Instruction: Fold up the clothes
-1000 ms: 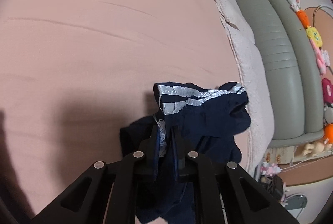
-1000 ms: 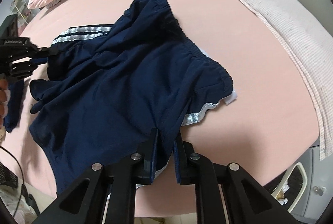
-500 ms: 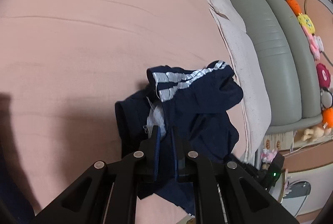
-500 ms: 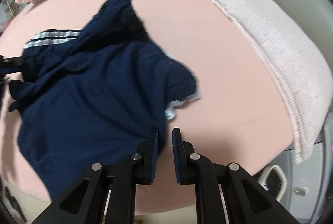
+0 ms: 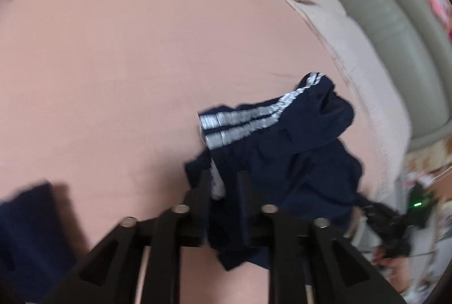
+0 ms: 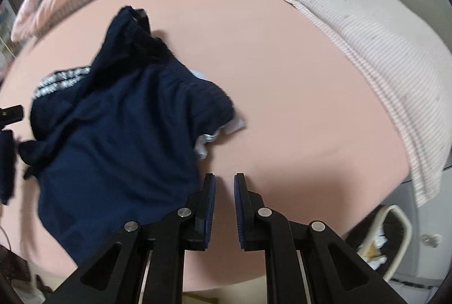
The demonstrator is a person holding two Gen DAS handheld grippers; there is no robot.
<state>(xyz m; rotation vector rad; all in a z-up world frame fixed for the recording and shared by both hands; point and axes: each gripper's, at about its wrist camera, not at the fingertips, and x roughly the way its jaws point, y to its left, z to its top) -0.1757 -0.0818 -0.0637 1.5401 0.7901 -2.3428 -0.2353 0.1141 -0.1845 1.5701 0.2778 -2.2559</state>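
My left hand-held gripper (image 5: 223, 185) is opening, its jaws parting around the hem of the navy shorts (image 6: 118, 128), cloth between them but no longer pinched, I judge to let that side drop onto the pink bed sheet (image 6: 282, 63). My right hand-held gripper (image 6: 224, 191) stands slightly apart with nothing in it, just beside the shorts' near edge. The shorts lie bunched, the silver side stripes (image 5: 240, 120) turned up. Bare sheet spreads wide beyond them; a white blanket (image 6: 381, 35) borders the far side, and a second navy garment (image 5: 31, 233) lies nearby.
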